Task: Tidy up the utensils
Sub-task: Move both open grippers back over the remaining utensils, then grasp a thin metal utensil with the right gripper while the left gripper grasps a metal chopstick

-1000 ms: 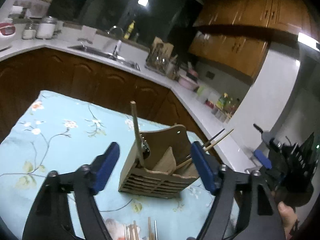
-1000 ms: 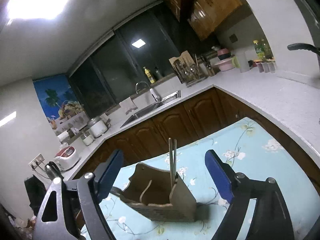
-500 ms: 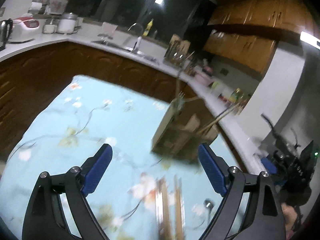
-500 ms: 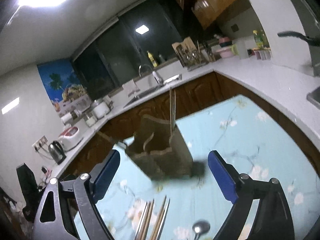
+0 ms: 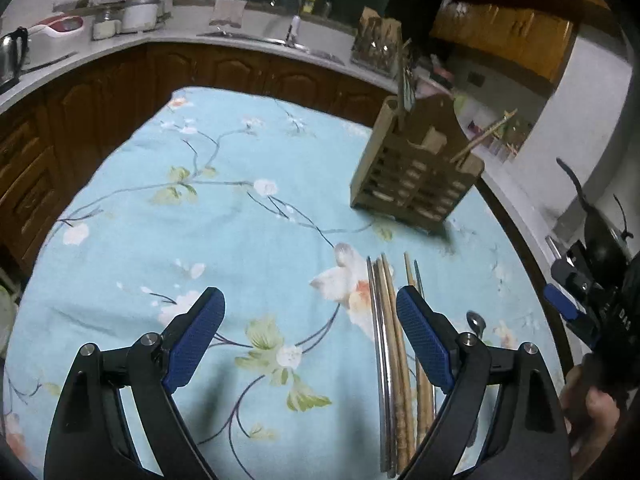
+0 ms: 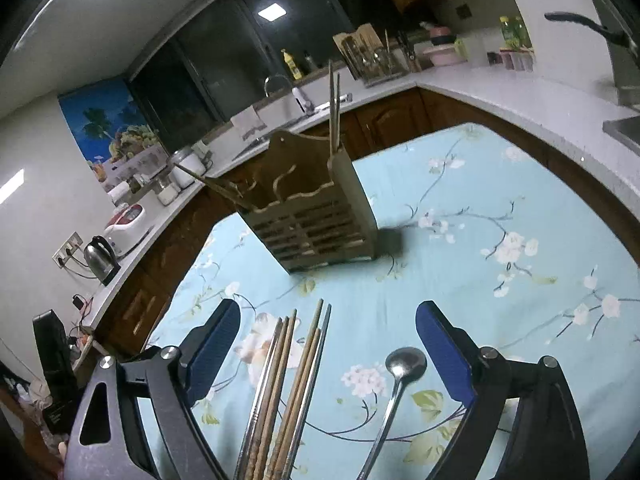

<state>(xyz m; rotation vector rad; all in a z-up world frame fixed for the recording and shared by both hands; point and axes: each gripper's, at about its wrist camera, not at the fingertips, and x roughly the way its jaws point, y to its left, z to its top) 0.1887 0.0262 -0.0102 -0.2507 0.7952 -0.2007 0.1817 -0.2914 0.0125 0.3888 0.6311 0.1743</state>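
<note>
Your left gripper (image 5: 308,326) hangs above the flowered blue cloth (image 5: 208,208) with its jaws spread wide and nothing between the blue pads; they have just been opening, as have those of your right gripper (image 6: 328,344), which is equally wide and grips nothing. Between the right gripper's pads, lying flat on the cloth, is a bundle of wooden and metal chopsticks (image 6: 288,392) with their tips pointing away from you, and just to their right a metal spoon (image 6: 402,364) rests bowl-up. From the left wrist view the same chopsticks (image 5: 390,352) run beside and partly under your right-hand pad. The wooden slatted utensil holder (image 6: 316,216) stands upright on the cloth beyond the loose utensils, apart from them, with a few sticks already standing in its compartments. Behind the cloth-covered counter runs a white kitchen worktop (image 6: 500,88) with a kettle (image 6: 100,258).
</note>
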